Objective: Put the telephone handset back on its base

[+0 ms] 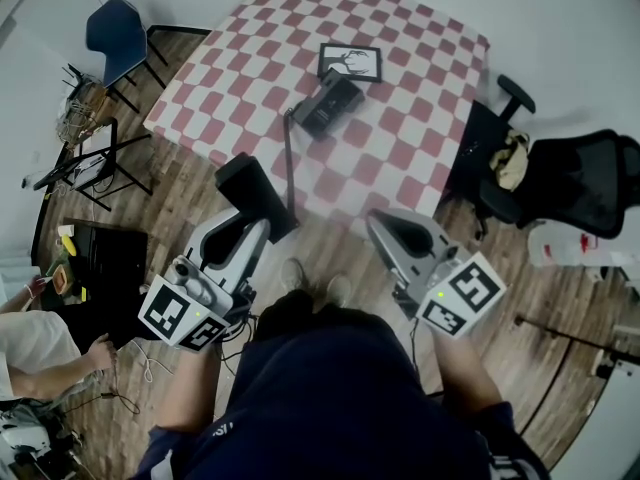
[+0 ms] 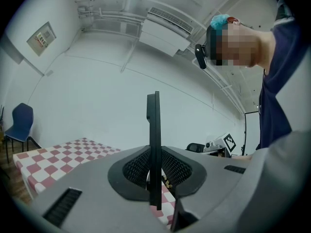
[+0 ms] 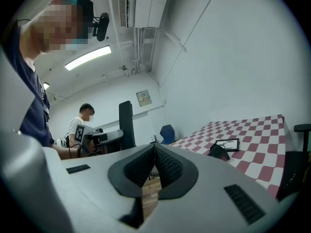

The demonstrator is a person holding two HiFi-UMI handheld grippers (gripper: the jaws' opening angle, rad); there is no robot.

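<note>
My left gripper is shut on the black telephone handset, which it holds in the air before the table's near edge. Along the left gripper's jaws the handset stands upright and edge-on, pinched between the pads. A dark cord runs from it to the black telephone base on the red-and-white checked table. My right gripper hovers to the right, jaws shut on nothing; in its own view the right gripper looks past the base.
A framed picture lies just behind the base. A blue chair stands at the table's far left and a black office chair at its right. Another person sits on the floor side at left, beside cables and gear.
</note>
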